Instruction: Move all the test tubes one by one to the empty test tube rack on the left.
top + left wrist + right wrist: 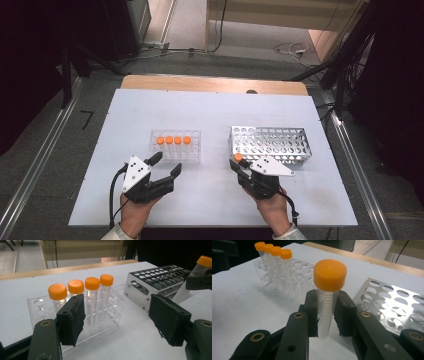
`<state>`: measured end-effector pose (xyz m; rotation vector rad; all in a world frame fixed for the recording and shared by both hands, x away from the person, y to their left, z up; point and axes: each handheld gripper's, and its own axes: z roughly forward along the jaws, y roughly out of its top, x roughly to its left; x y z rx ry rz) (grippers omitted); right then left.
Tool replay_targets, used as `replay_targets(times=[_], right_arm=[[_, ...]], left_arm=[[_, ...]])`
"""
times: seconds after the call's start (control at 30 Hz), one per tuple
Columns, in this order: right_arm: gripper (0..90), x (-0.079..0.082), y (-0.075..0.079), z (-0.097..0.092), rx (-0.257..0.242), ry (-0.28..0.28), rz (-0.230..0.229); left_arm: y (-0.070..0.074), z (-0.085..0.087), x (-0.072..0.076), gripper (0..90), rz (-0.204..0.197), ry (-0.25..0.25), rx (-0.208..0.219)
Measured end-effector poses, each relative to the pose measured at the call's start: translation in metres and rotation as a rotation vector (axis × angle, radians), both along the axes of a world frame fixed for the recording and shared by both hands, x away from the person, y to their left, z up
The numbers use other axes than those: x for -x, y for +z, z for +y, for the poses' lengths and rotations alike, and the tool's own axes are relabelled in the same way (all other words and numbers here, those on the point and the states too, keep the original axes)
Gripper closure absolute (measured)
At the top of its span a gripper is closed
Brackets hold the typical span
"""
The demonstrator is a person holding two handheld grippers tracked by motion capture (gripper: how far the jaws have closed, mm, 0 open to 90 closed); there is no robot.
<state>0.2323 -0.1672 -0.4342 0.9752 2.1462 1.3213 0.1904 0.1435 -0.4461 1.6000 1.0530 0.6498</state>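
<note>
We are pinching a capped tube (327,302) upright in our right gripper (326,315), metal rack (392,305) lying just beside its jaws, our left gripper (117,315) hanging spread and empty (clear rack (75,315) with four tubes just ahead of it)

The tube (327,307) is clear plastic with thin lines up its side and a fat orange cap (329,275) on top. It stands almost straight up, tipped a little. It sits tight between the two black jaws of the right gripper (327,315), which squeeze it just under the cap. The cap sticks out above the jaws and the tube's bottom end pokes out below them. From above, its orange cap (238,157) shows at the front tip of that gripper, just by the near corner of the metal rack (270,144).
</note>
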Motion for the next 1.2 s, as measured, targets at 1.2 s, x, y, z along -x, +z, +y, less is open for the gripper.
replay_targets(times=[1.2], right_arm=[[71.7, 0.010, -0.010, 0.022, 0.030, 0.074, 0.021]], left_arm=[[0.000, -0.009, 0.004, 28.6, -0.005, -0.041, 0.000]])
